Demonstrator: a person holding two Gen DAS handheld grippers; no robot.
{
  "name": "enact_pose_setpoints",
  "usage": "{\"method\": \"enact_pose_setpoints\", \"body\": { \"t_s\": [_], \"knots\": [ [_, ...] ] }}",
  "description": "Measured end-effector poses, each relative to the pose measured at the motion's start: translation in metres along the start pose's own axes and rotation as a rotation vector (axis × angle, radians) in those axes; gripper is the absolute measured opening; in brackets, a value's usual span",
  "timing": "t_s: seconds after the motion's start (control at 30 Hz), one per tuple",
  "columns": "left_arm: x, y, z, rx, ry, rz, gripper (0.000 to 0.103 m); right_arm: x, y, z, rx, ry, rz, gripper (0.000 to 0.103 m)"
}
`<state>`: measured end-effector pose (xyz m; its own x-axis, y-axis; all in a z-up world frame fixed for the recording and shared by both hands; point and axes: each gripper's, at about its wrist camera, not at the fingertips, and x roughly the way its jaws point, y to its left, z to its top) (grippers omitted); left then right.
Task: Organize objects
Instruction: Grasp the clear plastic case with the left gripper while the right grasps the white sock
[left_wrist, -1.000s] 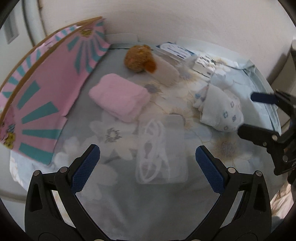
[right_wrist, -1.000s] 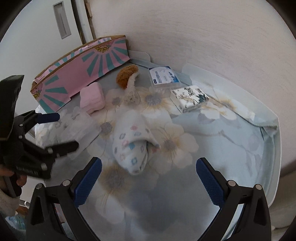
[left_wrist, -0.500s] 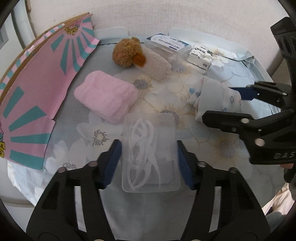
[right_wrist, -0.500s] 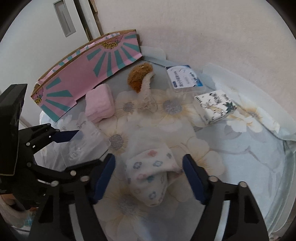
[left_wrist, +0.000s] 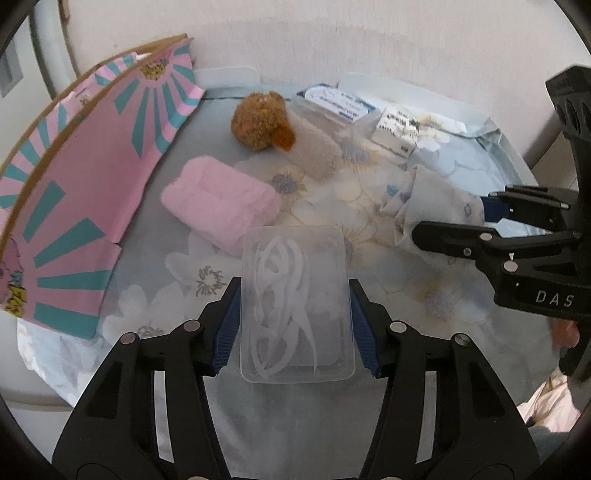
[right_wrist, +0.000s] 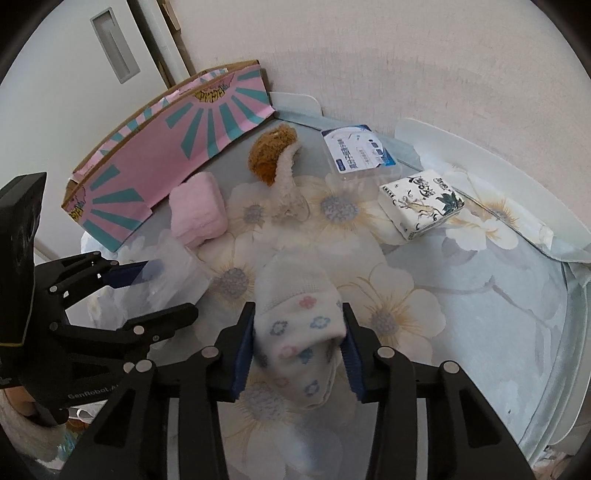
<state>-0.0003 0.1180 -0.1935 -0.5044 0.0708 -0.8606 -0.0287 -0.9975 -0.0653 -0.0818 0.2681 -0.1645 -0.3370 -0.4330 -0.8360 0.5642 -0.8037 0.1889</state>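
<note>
1. Left wrist view: the left gripper (left_wrist: 294, 328) has just closed its 2 blue-padded jaws onto the long sides of a clear plastic box (left_wrist: 295, 302) holding white plastic picks, and the pads press both walls. The box lies on a floral tablecloth (left_wrist: 439, 306), just in front of a folded pink towel (left_wrist: 221, 201). Behind the towel sit a brown plush toy (left_wrist: 260, 120), a flat clear case with a blue-and-white label (left_wrist: 338, 103) and a printed tissue pack (left_wrist: 397, 129). A pink-and-teal cardboard panel (left_wrist: 77, 221) stands along the left edge. At right, the right gripper (left_wrist: 452, 218) is clamped on a patterned white sock (left_wrist: 436, 205).

2. Right wrist view: the right gripper (right_wrist: 299, 345) has just been closing, and its 2 pads now squeeze the rolled sock (right_wrist: 299, 325) between them near the middle of the tablecloth (right_wrist: 480, 295). At left, the left gripper (right_wrist: 162, 291) grips the clear box (right_wrist: 173, 273), beside the pink towel (right_wrist: 197, 210). The plush toy (right_wrist: 271, 153), labelled case (right_wrist: 356, 151) and tissue pack (right_wrist: 421, 201) lie toward the wall, the cardboard panel (right_wrist: 166, 155) at the back left.
</note>
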Motion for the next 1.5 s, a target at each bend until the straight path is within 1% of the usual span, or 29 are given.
{"method": "enact_pose_setpoints", "body": {
  "t_s": [0.13, 0.23, 0.43, 0.6, 0.83, 1.1, 1.3, 1.5],
  "knots": [
    [-0.019, 0.004, 0.007, -0.029, -0.02, -0.012, 0.051, -0.016, 0.004, 0.004, 0.005, -0.02, -0.001, 0.039],
    [-0.036, 0.007, 0.015, -0.031, -0.048, -0.01, 0.051, -0.03, 0.008, 0.009, 0.004, -0.037, -0.008, 0.039],
    [-0.066, 0.014, 0.034, -0.001, -0.101, -0.018, 0.051, -0.051, 0.014, 0.026, 0.011, -0.061, -0.03, 0.039],
    [-0.088, 0.027, 0.061, 0.035, -0.134, -0.03, 0.051, -0.067, 0.023, 0.045, 0.037, -0.088, -0.051, 0.039],
    [-0.114, 0.06, 0.101, 0.056, -0.176, -0.057, 0.051, -0.085, 0.036, 0.087, 0.061, -0.137, -0.086, 0.039],
    [-0.129, 0.103, 0.141, 0.083, -0.206, -0.059, 0.051, -0.098, 0.058, 0.148, 0.072, -0.203, -0.106, 0.039],
    [-0.129, 0.14, 0.16, 0.086, -0.211, -0.05, 0.051, -0.089, 0.079, 0.194, 0.056, -0.228, -0.106, 0.039],
    [-0.119, 0.184, 0.166, 0.066, -0.195, -0.031, 0.051, -0.065, 0.102, 0.234, 0.051, -0.225, -0.082, 0.039]
  ]
}}
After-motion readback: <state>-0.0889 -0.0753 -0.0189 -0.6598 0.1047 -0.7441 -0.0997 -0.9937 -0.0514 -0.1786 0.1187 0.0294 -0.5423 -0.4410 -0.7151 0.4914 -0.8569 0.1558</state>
